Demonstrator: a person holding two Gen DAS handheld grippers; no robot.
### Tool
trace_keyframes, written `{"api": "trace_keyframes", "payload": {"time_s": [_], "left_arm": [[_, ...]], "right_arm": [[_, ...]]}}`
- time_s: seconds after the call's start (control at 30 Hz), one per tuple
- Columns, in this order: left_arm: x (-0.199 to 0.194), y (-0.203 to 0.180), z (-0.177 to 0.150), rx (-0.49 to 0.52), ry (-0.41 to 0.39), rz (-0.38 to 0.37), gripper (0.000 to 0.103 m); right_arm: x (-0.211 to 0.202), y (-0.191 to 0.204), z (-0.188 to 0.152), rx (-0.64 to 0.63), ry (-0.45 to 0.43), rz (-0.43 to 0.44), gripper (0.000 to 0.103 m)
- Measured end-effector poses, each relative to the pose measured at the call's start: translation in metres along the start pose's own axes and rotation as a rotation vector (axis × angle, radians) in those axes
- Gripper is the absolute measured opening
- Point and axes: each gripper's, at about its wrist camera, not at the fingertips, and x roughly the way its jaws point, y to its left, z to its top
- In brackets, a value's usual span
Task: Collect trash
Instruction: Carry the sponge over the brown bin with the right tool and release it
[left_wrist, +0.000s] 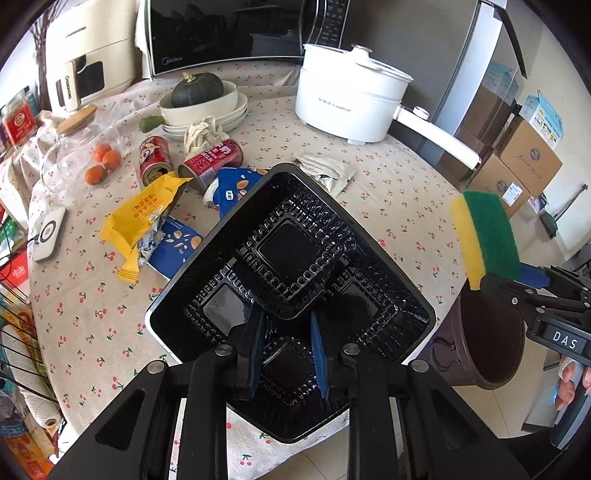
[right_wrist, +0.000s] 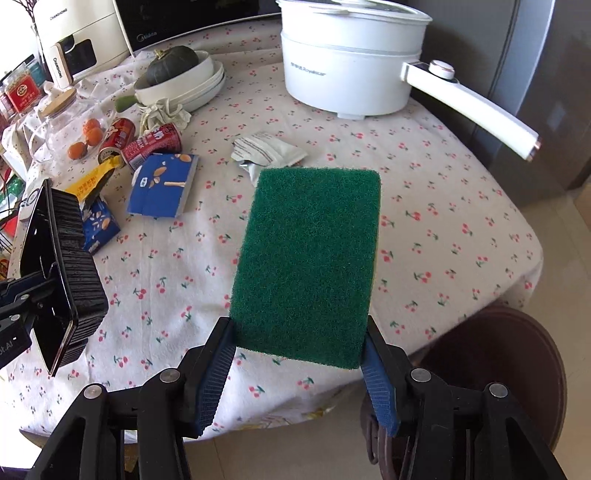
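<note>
My left gripper (left_wrist: 286, 354) is shut on the wall of a black compartment tray (left_wrist: 288, 251), which it holds tilted above the table's near edge; the right wrist view shows that tray (right_wrist: 74, 258) edge-on at the left. My right gripper (right_wrist: 297, 369) is shut on a green and yellow sponge (right_wrist: 306, 258), held over the tablecloth. On the table lie two red cans (left_wrist: 153, 158) (left_wrist: 210, 162), a yellow wrapper (left_wrist: 144, 218), a torn blue box (right_wrist: 162, 188), a white wrapper (right_wrist: 266, 153) and a crumpled napkin (left_wrist: 201, 134). A brown bin (left_wrist: 491, 339) stands on the floor beside the table, below the sponge (left_wrist: 491, 236).
A white electric pot (left_wrist: 347, 99) with a long handle stands at the back right, a microwave (left_wrist: 240, 29) behind it. Stacked bowls with a pumpkin (left_wrist: 207, 103) and a glass jar with oranges (left_wrist: 81, 155) sit back left. Cardboard boxes (left_wrist: 517, 158) stand on the floor.
</note>
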Motion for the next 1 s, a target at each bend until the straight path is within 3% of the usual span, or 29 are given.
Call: {"api": "trace_keyframes", "payload": {"time_s": [0.1, 0.2, 0.43, 1.0], "left_arm": [[0.003, -0.007, -0.003, 0.020, 0.009, -0.005, 0.024], [0.007, -0.014, -0.005, 0.045, 0.020, -0.015, 0.024], [0.011, -0.035, -0.010, 0.098, 0.030, -0.026, 0.024], [0.027, -0.123, -0.015, 0.215, 0.041, -0.101, 0.024]], "right_arm": [[0.001, -0.019, -0.019, 0.032, -0.002, 0.010, 0.058], [0.006, -0.038, -0.032, 0.081, 0.062, 0.010, 0.058], [-0.019, -0.066, -0.049, 0.105, 0.015, 0.038, 0.058], [-0.038, -0.168, -0.115, 0.244, 0.048, -0.065, 0.059]]}}
